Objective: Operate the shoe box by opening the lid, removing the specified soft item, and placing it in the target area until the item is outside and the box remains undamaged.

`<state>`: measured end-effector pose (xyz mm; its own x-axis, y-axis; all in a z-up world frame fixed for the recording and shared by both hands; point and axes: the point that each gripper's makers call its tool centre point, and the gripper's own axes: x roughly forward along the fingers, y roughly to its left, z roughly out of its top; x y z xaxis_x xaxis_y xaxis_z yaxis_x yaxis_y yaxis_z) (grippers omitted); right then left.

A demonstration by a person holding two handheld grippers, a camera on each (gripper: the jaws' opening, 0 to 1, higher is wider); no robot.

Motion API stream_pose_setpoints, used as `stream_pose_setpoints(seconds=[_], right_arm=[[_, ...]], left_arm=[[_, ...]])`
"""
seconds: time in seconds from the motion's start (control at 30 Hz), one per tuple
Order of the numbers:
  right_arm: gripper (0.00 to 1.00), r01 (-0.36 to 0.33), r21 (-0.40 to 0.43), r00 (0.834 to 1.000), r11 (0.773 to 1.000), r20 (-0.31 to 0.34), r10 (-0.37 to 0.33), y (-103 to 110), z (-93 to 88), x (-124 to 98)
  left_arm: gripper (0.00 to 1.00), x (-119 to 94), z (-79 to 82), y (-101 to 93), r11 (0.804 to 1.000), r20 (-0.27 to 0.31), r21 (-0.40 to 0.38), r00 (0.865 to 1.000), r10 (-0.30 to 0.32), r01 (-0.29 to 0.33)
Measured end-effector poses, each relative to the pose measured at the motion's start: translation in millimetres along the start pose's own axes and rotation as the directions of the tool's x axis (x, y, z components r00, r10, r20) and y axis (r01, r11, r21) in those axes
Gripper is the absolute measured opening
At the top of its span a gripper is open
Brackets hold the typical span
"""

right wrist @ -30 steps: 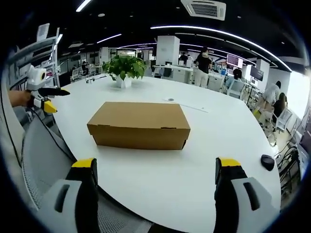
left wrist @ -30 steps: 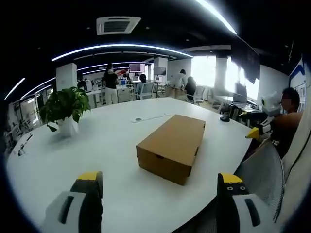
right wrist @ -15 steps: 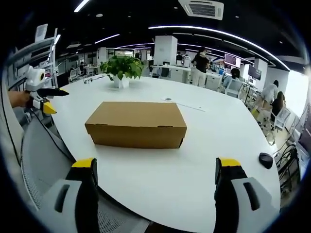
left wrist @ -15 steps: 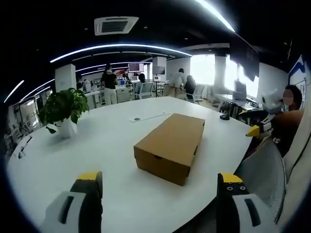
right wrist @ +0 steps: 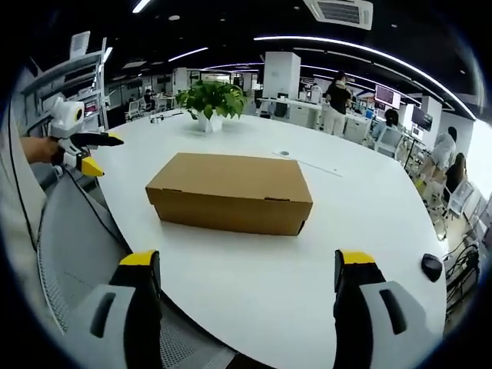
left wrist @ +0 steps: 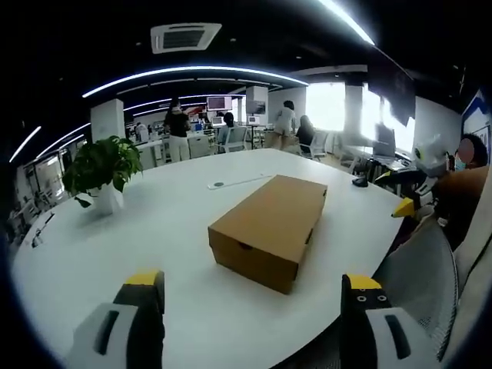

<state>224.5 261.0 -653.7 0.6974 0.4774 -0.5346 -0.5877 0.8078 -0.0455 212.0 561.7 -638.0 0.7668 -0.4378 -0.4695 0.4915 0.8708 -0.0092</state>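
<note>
So far nothing is done: the closed brown cardboard shoe box (left wrist: 267, 228) sits lid-down on the round white table (left wrist: 154, 231), well apart from our 2 tools. We hold the left gripper (left wrist: 250, 319) wide and empty, and the right gripper (right wrist: 246, 304) likewise, both short of the box. Beyond the box stands a leafy green potted plant (right wrist: 209, 101). Opening, removing and placing remain.

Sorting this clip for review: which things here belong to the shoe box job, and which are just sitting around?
Job: shoe box, lid closed; left gripper and right gripper, both open, off the box.

Lying about: potted plant, computer mouse, mesh chair, white table.
</note>
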Motion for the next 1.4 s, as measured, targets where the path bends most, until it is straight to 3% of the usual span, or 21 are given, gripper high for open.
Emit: stream_pose_setpoints(seconds=[0.17, 0.4, 0.67, 1.03, 1.4], right_arm=[[0.86, -0.038, 0.007, 0.999, 0.999, 0.023, 0.038, -5, 3.7, 8], [0.84, -0.055, -0.031, 0.998, 0.998, 0.004, 0.056, -18, 0.5, 20], [0.81, -0.092, -0.092, 0.996, 0.992, 0.009, 0.093, -35, 4.6, 36], [0.75, -0.178, -0.147, 0.984, 0.973, -0.045, 0.173, -54, 4.1, 69], [0.68, -0.241, -0.212, 0.97, 0.947, -0.085, 0.228, -68, 11.4, 94]], left_arm=[[0.92, 5, -1.4, -14.8, 0.999, 0.002, -0.011, 0.999, -0.035, 0.035], [0.89, 15, -3.6, -28.6, 0.999, 0.0, -0.012, 0.999, -0.049, 0.049], [0.79, 22, -9.0, -22.3, 0.998, -0.011, -0.05, 1.0, 0.026, -0.026], [0.75, 37, -13.8, -30.1, 0.999, -0.041, -0.033, 0.999, 0.029, -0.031], [0.72, 52, -11.9, -30.7, 0.997, -0.044, -0.065, 0.998, 0.049, -0.052]])
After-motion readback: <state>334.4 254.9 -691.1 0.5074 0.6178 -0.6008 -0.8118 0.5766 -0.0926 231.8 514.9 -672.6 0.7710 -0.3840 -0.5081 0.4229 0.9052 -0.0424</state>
